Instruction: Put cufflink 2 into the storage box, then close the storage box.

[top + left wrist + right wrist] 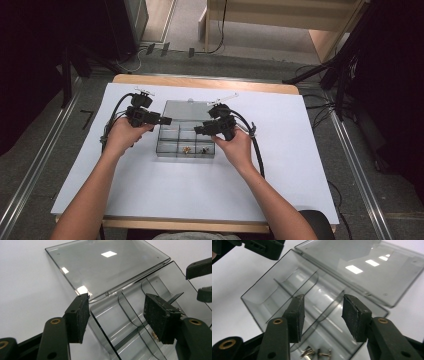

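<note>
The white-covered table (150, 200) gives a plain field, so the clear compartment box (186, 137) sits at its centre, lid (187, 109) folded flat toward twelve o'clock to leave every cell reachable. The left gripper (167, 120) hovers at the box's nine o'clock edge, jaws apart and straddling the box's side wall without pressing it, likely to steady it. The right gripper (197, 130) hangs at three o'clock, jaws apart and empty, above the small metal parts (315, 352) resting in the six o'clock cells.
</note>
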`<state>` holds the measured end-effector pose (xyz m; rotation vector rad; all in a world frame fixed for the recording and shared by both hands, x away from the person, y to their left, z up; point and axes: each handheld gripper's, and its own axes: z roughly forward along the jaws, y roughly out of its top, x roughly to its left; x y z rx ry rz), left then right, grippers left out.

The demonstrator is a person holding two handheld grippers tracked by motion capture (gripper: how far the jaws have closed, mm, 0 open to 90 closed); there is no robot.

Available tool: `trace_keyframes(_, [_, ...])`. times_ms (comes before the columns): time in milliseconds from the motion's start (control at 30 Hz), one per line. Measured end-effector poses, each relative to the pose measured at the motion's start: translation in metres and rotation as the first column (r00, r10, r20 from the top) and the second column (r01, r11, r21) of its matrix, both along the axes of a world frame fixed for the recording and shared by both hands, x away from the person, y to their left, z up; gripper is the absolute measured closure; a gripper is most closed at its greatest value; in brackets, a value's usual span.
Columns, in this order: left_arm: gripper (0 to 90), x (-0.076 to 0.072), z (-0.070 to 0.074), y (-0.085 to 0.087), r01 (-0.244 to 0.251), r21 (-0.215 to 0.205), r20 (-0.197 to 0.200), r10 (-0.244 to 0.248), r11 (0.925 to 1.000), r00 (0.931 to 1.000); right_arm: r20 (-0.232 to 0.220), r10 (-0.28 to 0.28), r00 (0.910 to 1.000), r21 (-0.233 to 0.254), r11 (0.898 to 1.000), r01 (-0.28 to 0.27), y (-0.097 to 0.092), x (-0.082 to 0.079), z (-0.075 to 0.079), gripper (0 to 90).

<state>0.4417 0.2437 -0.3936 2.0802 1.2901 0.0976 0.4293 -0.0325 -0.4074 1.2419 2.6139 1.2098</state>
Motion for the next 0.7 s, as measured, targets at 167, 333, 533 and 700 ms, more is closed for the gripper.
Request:
trace_keyframes(167, [40.6, 0.009, 0.003, -0.001, -0.012, 0.0, -0.004, 0.012, 0.9999, 0.9999, 0.004, -0.042, 0.9991, 0.005, 0.999, 0.042, -0.011, 0.014, 0.003, 54.9])
trace_keyframes(333, [41.0, 0.016, 0.003, -0.004, -0.026, 0.012, -0.009, 0.026, 0.9996, 0.9996, 0.003, -0.076, 0.9971, 0.023, 0.997, 0.076, -0.017, 0.026, 0.004, 55.0])
trace_keyframes(533, [41.2, 0.024, 0.006, -0.008, -0.042, 0.022, 0.005, 0.042, 0.9988, 0.9991, 0.016, -0.106, 0.9943, -0.01, 0.994, 0.106, -0.017, 0.039, 0.006, 55.3])
trace_keyframes(700, [42.2, 0.032, -0.001, -0.005, -0.068, 0.015, -0.01, 0.068, 0.9976, 0.9976, 0.002, -0.144, 0.9895, -0.026, 0.989, 0.144, -0.017, 0.052, -0.001, 56.0])
